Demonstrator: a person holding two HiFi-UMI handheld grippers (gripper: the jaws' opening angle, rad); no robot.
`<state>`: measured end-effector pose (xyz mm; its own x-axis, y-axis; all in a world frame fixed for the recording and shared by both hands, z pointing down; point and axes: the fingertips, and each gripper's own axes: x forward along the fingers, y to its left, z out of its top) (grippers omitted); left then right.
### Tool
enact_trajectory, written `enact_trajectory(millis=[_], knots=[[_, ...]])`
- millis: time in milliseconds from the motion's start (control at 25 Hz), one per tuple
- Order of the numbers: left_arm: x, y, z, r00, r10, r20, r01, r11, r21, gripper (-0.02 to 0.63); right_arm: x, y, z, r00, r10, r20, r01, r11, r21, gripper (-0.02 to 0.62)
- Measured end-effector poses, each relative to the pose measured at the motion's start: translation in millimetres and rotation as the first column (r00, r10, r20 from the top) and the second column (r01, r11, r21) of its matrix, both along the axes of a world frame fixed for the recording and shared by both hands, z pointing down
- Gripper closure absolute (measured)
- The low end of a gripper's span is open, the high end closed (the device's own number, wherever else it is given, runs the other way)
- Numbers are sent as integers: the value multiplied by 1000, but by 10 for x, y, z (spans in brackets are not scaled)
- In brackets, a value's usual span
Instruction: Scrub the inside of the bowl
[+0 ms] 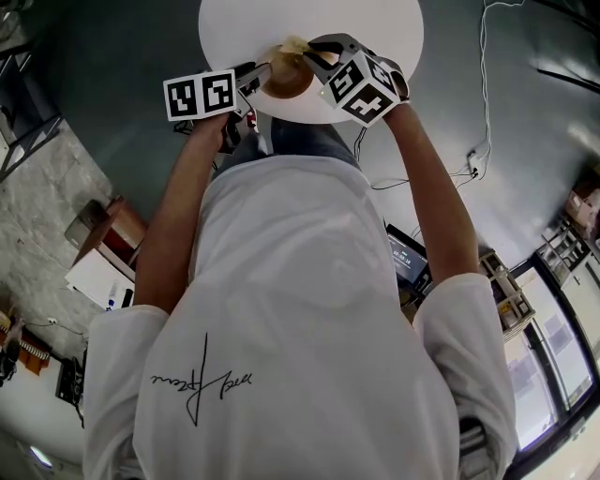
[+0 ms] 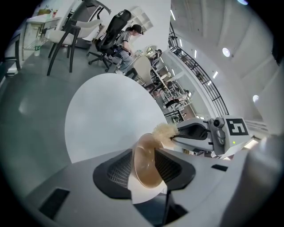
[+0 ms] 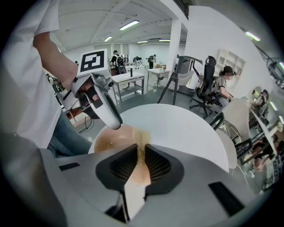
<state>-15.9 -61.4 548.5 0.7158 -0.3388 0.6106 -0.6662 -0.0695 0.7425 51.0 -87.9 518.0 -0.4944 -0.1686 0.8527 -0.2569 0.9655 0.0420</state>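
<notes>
The person's white shirt [image 1: 291, 309] fills the head view. Beyond it both arms reach to the round white counter [image 1: 375, 28]. There the brown bowl [image 1: 286, 80] sits at the near edge, with the left gripper [image 1: 251, 77] and right gripper [image 1: 314, 52] on either side.

In the left gripper view the jaws stand wide, with the bowl's rim between them, seen edge-on and apparently not pinched.

In the right gripper view the jaws are narrow, clamped on a tan scrubber [image 3: 142, 139]. The bowl's hollow opens just ahead and below, so the right hand looks best placed to scrub.
</notes>
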Motion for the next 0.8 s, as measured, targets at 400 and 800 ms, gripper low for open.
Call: enact_trajectory(millis=[400, 800], knots=[[-82, 1, -33, 999, -30, 25, 29, 999, 33, 437, 31, 59, -35, 998, 52, 45, -51, 998, -21, 529], [-157, 25, -161, 997, -75, 18, 74, 996, 51, 439, 105, 166, -118, 991, 103, 85, -100, 994, -37, 529]])
